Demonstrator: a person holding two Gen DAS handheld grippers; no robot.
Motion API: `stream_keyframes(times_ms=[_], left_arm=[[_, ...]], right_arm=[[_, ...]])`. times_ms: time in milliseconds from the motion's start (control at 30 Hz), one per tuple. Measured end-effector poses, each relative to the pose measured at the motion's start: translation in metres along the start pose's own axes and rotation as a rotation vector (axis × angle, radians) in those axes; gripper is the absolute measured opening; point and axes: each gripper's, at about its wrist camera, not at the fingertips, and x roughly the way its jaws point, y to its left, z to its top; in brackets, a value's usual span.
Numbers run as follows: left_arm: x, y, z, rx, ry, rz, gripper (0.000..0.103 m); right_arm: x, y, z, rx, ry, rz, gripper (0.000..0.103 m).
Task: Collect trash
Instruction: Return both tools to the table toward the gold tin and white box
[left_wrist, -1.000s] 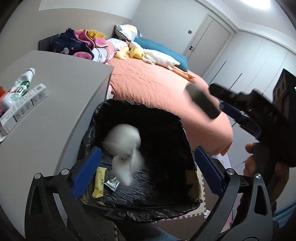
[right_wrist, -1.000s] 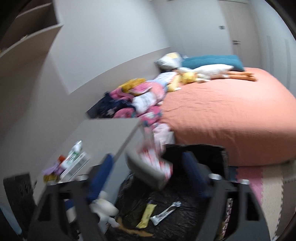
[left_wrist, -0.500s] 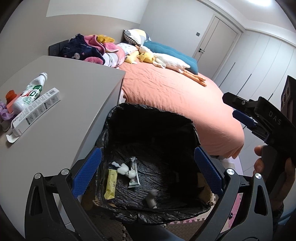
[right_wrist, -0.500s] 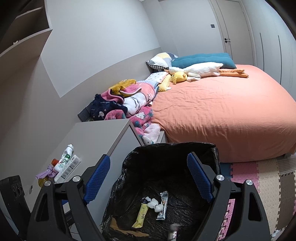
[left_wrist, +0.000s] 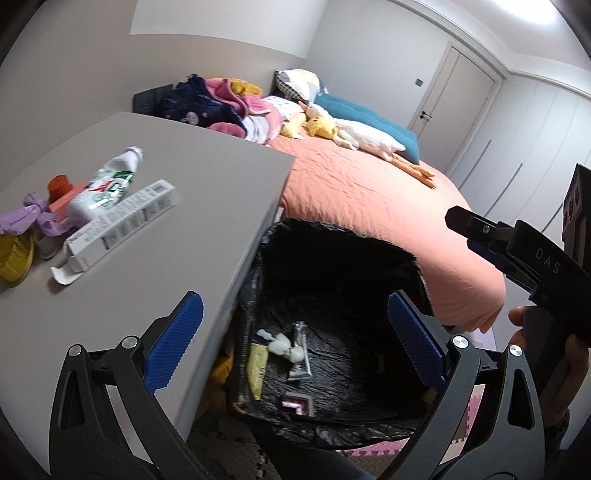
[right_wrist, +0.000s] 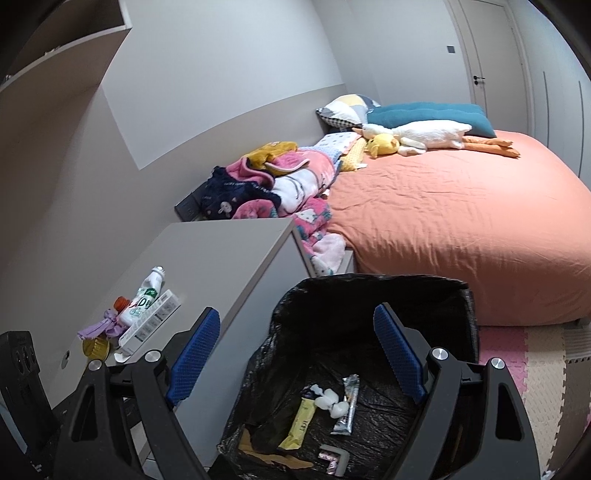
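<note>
A bin lined with a black bag (left_wrist: 343, 254) (right_wrist: 373, 295) stands between the grey table and the bed. In it lie a yellow wrapper (left_wrist: 257, 363) (right_wrist: 298, 424), a crumpled white tissue (left_wrist: 282, 345) (right_wrist: 328, 400), a silver wrapper (left_wrist: 300, 350) (right_wrist: 347, 404) and a small grey piece (left_wrist: 296, 402) (right_wrist: 334, 456). My left gripper (left_wrist: 291, 339) is open and empty above the bin's near-left rim. My right gripper (right_wrist: 297, 354) is open and empty above the bin; it also shows in the left wrist view (left_wrist: 491, 243). On the table lie a white bottle (left_wrist: 105, 184) (right_wrist: 144, 297), a long white box (left_wrist: 118, 225) (right_wrist: 149, 321), a purple scrap (left_wrist: 29, 218) and a yellow cup (left_wrist: 13, 260).
The grey table (left_wrist: 192, 206) (right_wrist: 221, 251) is left of the bin. An orange bed (left_wrist: 369, 199) (right_wrist: 461, 221) with plush toys, pillows and piled clothes (right_wrist: 266, 188) lies behind. Foam floor mats (right_wrist: 517, 347) lie at the right.
A white tissue and a grey piece fell from the grippers into the bin and now lie still. Both grippers have drifted left, bringing more of the table into view.
</note>
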Motion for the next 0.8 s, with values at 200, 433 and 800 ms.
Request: stream_keyframes(times_ms=[200,433,800], left_arm=[[-0.008,0.021,0.002,-0.023,-0.007,0.039,0.097],[-0.023,0.054,0.004,-0.057,-0.027,0.09,0.097],[-0.045,0.105,0.003,-0.122,-0.044,0.158,0.097]], right_arm=[[0.012,0.021,-0.001,-0.022,0.019,0.027,0.085],[0.031,0.057,-0.002,-0.059,0.05,0.068,0.085],[0.061,0.115,-0.009,-0.128,0.104,0.126,0.085]])
